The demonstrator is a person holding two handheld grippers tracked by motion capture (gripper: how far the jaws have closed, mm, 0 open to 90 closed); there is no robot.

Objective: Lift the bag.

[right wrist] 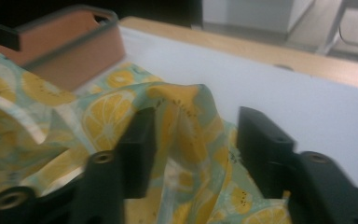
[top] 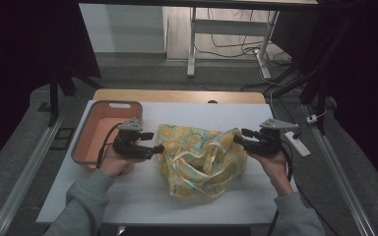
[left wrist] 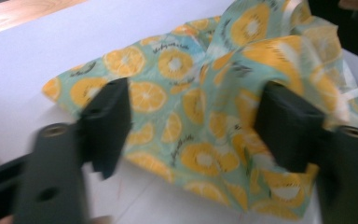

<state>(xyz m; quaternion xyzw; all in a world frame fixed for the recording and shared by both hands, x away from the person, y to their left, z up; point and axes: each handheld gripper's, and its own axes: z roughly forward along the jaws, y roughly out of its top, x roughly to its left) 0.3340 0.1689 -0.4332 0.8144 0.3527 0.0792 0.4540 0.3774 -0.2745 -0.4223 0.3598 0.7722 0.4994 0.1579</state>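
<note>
High view puts a crumpled fabric bag (top: pixel 202 160) near the middle of the white worktop (top: pixel 142 189), a little toward the person's edge, with a salmon-coloured plastic bin (top: pixel 103 130) with a grey rim by the left edge. The bag is thin printed cloth, teal with yellow citrus slices, and pale ribbon-like handles loop across its top. Small script is printed between the slices; it is too blurred to read in any view.

The left gripper (top: pixel 152 146) sits at the bag's left edge, the right gripper (top: pixel 240 139) at its right edge. In the left gripper view the fingers (left wrist: pixel 107 119) are spread wide, with the bag's folded side lying between them; motion blur smears the near parts, so I cannot tell whether the pads touch the cloth. In the right gripper view the fingers (right wrist: pixel 137 147) are also spread, and a raised ridge of the bag (right wrist: pixel 186 121) stands in the gap, not pinched.

The bag's underside and inside are hidden by its own folds. The person's sleeves are cut off at the bottom of the high view. Beyond the worktop's far edge the room is dim, with desk legs and cables faintly visible.
</note>
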